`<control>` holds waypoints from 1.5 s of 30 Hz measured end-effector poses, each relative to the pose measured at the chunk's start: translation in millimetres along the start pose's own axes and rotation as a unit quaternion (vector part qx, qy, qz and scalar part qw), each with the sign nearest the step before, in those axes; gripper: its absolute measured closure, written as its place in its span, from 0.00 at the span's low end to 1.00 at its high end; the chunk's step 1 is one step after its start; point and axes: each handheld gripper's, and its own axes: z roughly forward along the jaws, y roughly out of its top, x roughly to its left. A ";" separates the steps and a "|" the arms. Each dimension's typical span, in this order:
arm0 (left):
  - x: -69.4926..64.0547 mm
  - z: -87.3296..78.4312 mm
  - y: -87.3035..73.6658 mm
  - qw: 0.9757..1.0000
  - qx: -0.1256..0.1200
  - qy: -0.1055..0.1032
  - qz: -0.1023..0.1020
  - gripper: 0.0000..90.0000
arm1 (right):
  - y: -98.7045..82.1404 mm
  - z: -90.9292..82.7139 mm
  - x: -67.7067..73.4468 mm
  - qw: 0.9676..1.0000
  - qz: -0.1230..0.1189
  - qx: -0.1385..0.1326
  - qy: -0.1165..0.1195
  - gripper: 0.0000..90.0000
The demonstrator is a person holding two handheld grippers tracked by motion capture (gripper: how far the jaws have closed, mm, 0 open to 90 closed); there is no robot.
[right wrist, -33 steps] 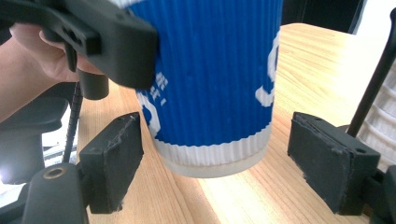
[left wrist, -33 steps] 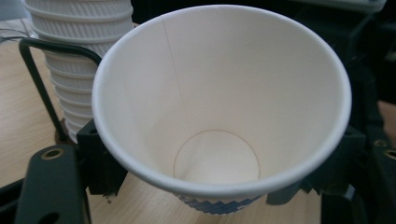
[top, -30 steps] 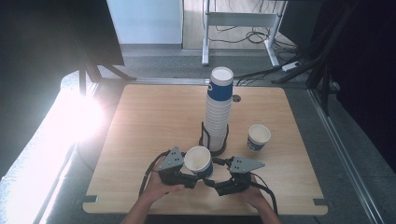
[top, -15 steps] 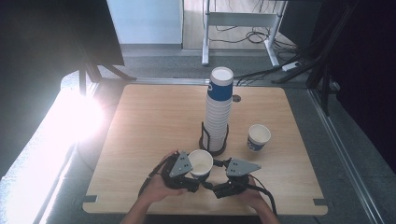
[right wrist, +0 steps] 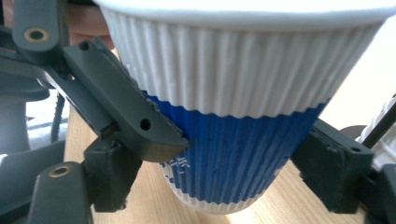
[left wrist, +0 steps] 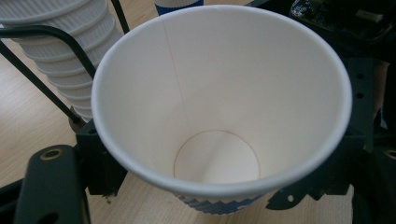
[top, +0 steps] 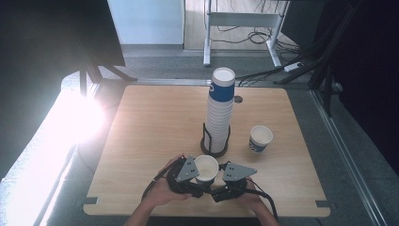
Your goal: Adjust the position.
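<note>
The right gripper (top: 217, 184) has just been closing onto the cup (top: 206, 168) (left gripper (top: 197, 182) stays clamped on it).

The high view looks forward and down over the whole pale wooden bench (top: 155, 127). Both gripper views sit close against one ribbed blue-and-white paper cup (left wrist: 219, 107) at the near edge.

A light wooden table (top: 155, 122) stands on grey floor (top: 357, 188). Strong glare (top: 77, 117) washes its left edge. Cables (top: 249, 35) lie beneath a white metal frame (top: 240, 21) behind.
</note>
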 end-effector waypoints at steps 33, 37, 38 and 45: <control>13.9 -20.0 1.9 0.992 -0.094 -0.001 -0.086 0.15 | -3.6 -10.1 -10.6 0.998 0.001 -0.007 -0.056 0.30; 19.9 -26.0 -0.1 0.987 -0.113 0.002 -0.110 0.16 | -3.9 -13.7 -13.9 0.998 0.013 -0.014 -0.066 0.30; 21.0 -26.8 -0.8 0.987 -0.113 0.007 -0.111 0.16 | -4.0 -14.5 -14.6 0.997 0.015 -0.015 -0.068 0.30; 27.6 -24.6 -7.1 0.989 -0.090 0.038 -0.113 0.16 | -3.8 -20.3 -18.1 0.996 0.018 -0.020 -0.084 0.30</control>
